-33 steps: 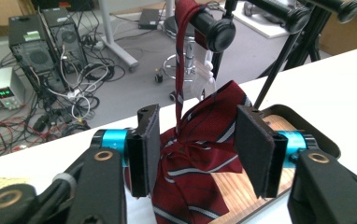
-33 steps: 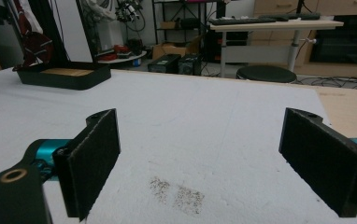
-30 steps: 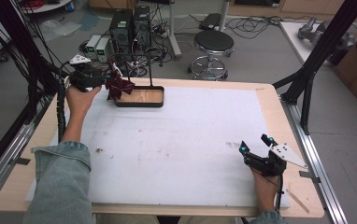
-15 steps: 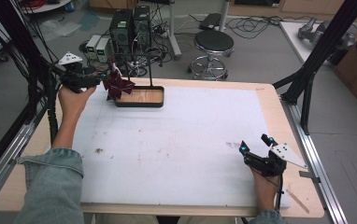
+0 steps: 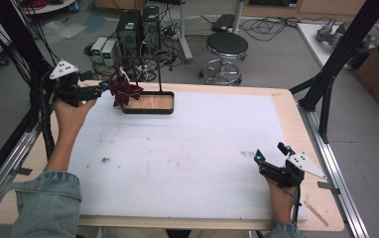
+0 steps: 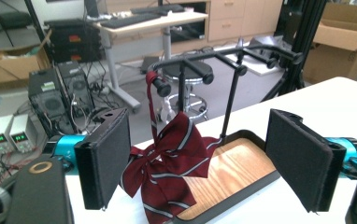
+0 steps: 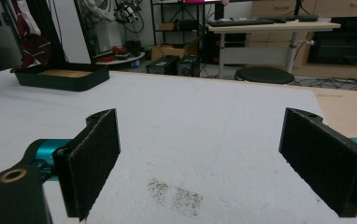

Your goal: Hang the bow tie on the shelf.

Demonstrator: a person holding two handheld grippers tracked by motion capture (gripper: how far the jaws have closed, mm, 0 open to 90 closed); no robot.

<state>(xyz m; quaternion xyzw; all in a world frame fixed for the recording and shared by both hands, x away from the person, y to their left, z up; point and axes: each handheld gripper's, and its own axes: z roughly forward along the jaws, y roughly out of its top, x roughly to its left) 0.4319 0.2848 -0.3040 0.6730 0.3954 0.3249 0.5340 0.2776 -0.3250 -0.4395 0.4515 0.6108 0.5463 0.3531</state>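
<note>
Left gripper [image 5: 104, 87] held at the far left corner of the table [image 5: 286, 106], just left of the bow tie [image 5: 126, 91]. Its jaws have just been opening and now stand spread; in the left gripper view the gripper [image 6: 204, 161] has the bow tie [image 6: 167, 163] ahead between the two pads, neither pad pressing on it. Bow tie dark red with pale stripes, hanging by its strap from the nearest peg of a black rack [image 6: 223, 58]; the lower part droops over the near left edge of the rack's tray [image 6: 232, 172], which has a wooden floor and a black rim. In the high view the tray [image 5: 150, 103] sits at the far left part of the white mat [image 5: 187, 158]. Right gripper [image 5: 271, 159] low over the near right part of the mat, well apart from the tray, jaws spread with nothing between them; in the right gripper view the gripper [image 7: 200, 158] looks over bare mat and a small brown stain [image 7: 174, 193].
</note>
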